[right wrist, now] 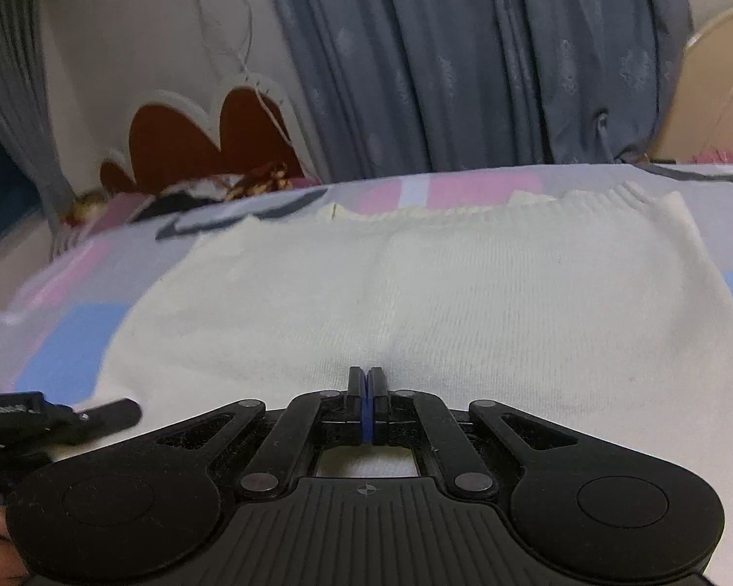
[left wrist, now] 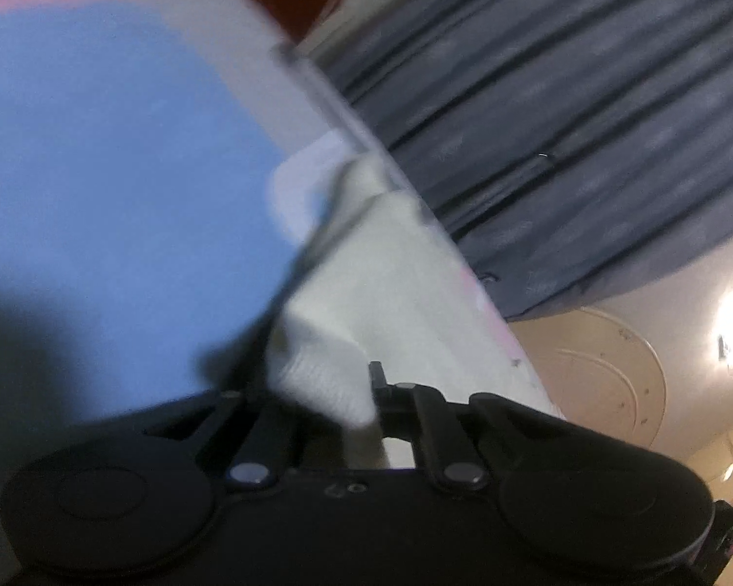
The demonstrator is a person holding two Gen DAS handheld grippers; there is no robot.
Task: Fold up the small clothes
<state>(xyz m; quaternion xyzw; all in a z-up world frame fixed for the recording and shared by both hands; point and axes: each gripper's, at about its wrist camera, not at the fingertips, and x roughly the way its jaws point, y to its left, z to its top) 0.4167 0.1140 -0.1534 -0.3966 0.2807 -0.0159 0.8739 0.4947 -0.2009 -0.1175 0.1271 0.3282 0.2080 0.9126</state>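
A cream knit garment (right wrist: 415, 293) lies spread flat on the bed cover (right wrist: 73, 356) of pink and blue blocks, filling the middle of the right wrist frame. The right tongs (right wrist: 365, 381) are pressed together at lower centre — over the knit. The left tongs (left wrist: 327, 390) clamp a fold of the same cream cloth, lower centre in that tilted view.

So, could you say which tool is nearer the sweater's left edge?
Left. The left tool grips the sweater at that edge; the right tool is at its middle.
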